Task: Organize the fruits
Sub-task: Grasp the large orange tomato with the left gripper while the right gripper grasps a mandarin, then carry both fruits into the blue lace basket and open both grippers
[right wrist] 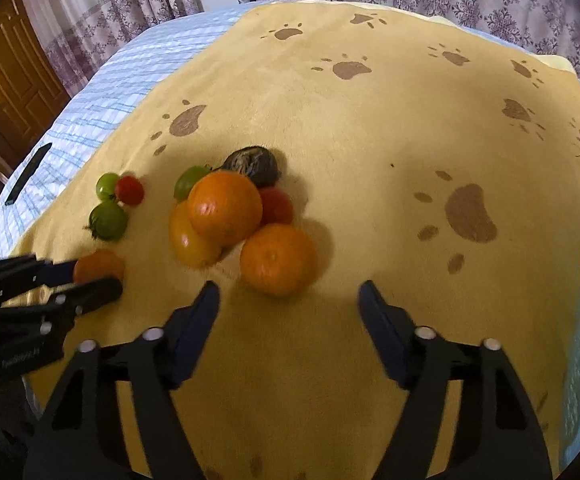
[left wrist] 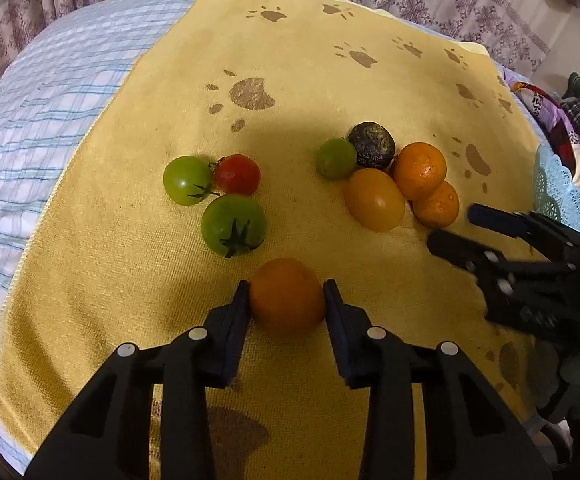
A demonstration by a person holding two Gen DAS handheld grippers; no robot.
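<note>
Left tongs (left wrist: 285, 292): angled steeply down, clamped on an orange fruit (left wrist: 287, 296) resting on the yellow towel (left wrist: 129, 320).
Right tongs (right wrist: 290, 292): tilted down, spread apart, empty.
Fruit pile (right wrist: 225, 212): at 11 o'clock of the right tongs.

Both wrist views look steeply down, close over the yellow towel (left wrist: 330, 64), seemingly sharing its fruit (right wrist: 225, 212).

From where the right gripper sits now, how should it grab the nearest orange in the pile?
Grip the nearest orange across its round middle, coming from the open towel side in front of the right gripper. Its stem dimple faces up and its near flanks are bare; another orange crowds its far left.
</note>
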